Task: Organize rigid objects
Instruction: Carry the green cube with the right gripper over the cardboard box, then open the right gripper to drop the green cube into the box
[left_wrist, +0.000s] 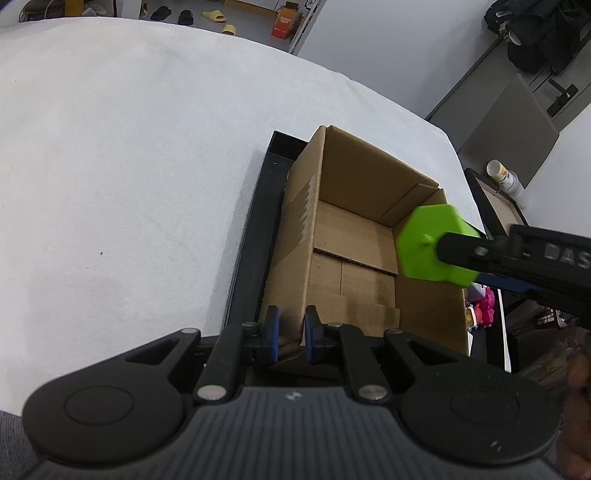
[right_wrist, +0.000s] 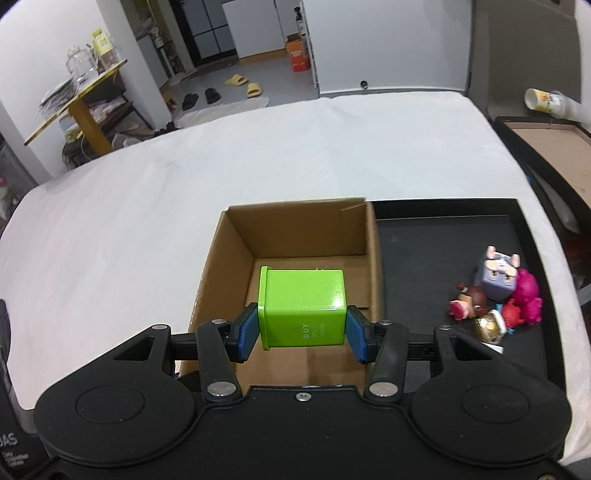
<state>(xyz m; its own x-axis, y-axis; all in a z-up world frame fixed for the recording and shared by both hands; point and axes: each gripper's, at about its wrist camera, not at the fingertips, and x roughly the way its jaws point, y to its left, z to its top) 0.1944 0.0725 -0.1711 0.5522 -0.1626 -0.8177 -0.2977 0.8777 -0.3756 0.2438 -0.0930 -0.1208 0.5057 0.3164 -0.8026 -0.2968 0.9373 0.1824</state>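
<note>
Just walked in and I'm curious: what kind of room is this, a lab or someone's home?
Most likely a lived-in room at home. Slippers and shoes lie on the floor, a cluttered side table holds jars, and the white cloth looks like bedding.

You are working over a surface (right_wrist: 155, 192) draped in a white cloth. Directly on it lies a shallow black rectangular tray (right_wrist: 443, 236), close to the right-hand edge. The open brown cardboard box (right_wrist: 295, 221) stands inside the tray's left end.
</note>
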